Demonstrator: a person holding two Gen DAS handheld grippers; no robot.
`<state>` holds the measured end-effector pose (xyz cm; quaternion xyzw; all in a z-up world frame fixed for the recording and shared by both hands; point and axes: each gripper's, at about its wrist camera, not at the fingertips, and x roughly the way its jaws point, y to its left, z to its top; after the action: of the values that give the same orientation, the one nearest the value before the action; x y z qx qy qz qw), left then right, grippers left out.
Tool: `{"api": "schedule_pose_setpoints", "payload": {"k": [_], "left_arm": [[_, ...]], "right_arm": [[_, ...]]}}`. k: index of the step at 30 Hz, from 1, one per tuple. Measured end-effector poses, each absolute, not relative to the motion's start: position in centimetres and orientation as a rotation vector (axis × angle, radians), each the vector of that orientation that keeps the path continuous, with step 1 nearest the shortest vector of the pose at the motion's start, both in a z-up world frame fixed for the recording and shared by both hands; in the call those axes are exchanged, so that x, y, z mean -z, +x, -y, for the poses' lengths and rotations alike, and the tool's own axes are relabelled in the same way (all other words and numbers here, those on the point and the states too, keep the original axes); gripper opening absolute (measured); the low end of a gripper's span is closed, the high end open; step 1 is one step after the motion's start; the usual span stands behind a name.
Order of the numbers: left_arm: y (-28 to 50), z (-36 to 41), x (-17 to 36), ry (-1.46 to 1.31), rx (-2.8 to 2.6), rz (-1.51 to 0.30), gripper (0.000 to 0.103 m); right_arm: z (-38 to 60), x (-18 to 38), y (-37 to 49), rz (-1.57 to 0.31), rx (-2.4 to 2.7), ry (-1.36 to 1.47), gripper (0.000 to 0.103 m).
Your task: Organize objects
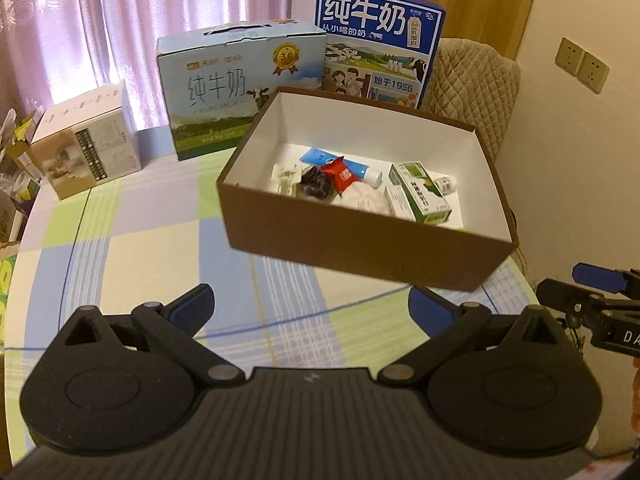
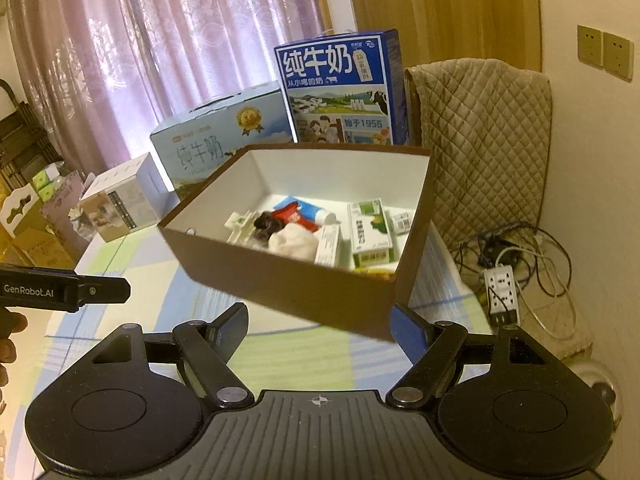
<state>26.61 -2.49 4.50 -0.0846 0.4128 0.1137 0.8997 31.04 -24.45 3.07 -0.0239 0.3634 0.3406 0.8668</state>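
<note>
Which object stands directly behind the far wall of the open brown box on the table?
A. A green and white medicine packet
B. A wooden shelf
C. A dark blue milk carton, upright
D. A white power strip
C. The dark blue milk carton rises upright just behind the far wall of the brown box; the green and white packet lies inside the box, and the power strip lies on the floor.

The box (image 1: 372, 256) at centre frame is brown outside and white inside; in it lie a green-and-white carton (image 1: 420, 192), a blue-and-white tube (image 1: 340, 164) and a red packet (image 1: 340, 174); the tablecloth (image 1: 140, 248) across the lower left is checked in pale green, blue, lilac and cream; at upper centre stand a pale-blue milk case (image 1: 240, 88) and a deep-blue one (image 1: 380, 44); the curtains (image 1: 120, 20) at upper left are pinkish-purple; both grippers' fingers (image 2: 408, 332) are black with blue pads.
</note>
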Motion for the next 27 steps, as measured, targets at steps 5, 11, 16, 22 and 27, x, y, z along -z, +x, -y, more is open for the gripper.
{"api": "schedule_pose_setpoints", "payload": {"k": [5,11,16,22,27], "left_arm": [[23.4,2.0,-4.6,-0.182,-0.224,-0.852,0.099],[19.7,1.6,-4.8,-0.183,-0.216,-0.853,0.099],[17.0,1.6,-4.8,-0.188,-0.208,-0.859,0.098],[14.3,1.6,-4.1,-0.196,-0.205,-0.878,0.098],[12.6,1.7,-3.7,-0.200,-0.202,-0.888,0.097]], "right_arm": [[24.2,-3.1,27.8,-0.769,-0.700,-0.057,0.075],[24.2,-2.7,24.4,-0.786,-0.683,-0.061,0.075],[23.9,-2.5,22.0,-0.801,-0.687,-0.060,0.075],[22.9,-2.3,19.5,-0.814,-0.716,-0.074,0.075],[22.1,-2.2,17.7,-0.812,-0.748,-0.085,0.075]]}}
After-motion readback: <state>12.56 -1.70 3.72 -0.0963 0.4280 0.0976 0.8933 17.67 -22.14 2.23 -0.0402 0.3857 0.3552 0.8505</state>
